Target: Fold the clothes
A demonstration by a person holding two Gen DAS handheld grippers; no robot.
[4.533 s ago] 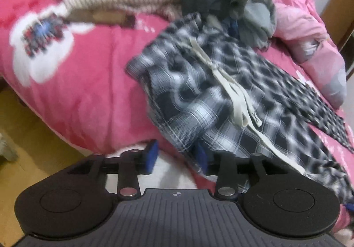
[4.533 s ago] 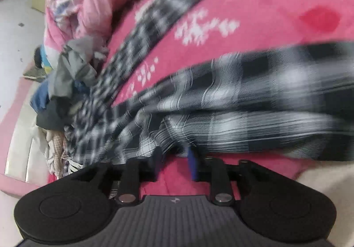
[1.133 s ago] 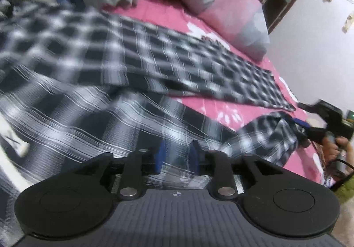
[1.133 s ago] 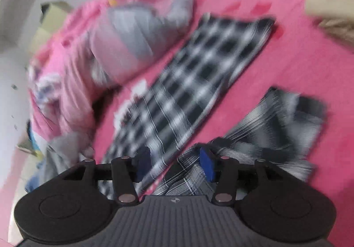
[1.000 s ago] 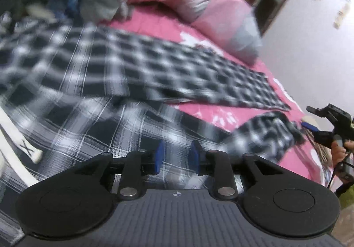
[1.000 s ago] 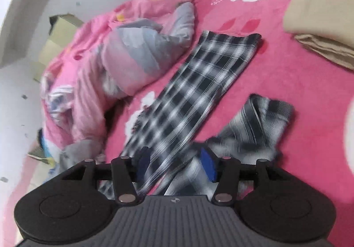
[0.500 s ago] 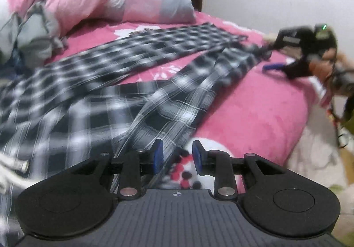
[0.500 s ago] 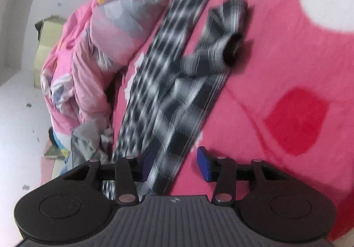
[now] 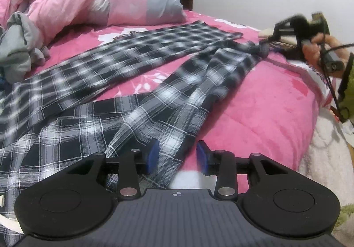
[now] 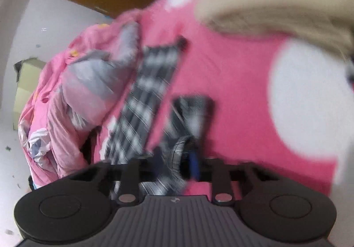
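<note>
Trousers on bed; L gripper opening, R gripper closing on hem.

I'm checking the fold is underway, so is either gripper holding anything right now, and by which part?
The right gripper is closing on the hem end of one leg of the plaid trousers. The left gripper is opening and grips nothing.

No legible text, label, brand or number anywhere.
</note>
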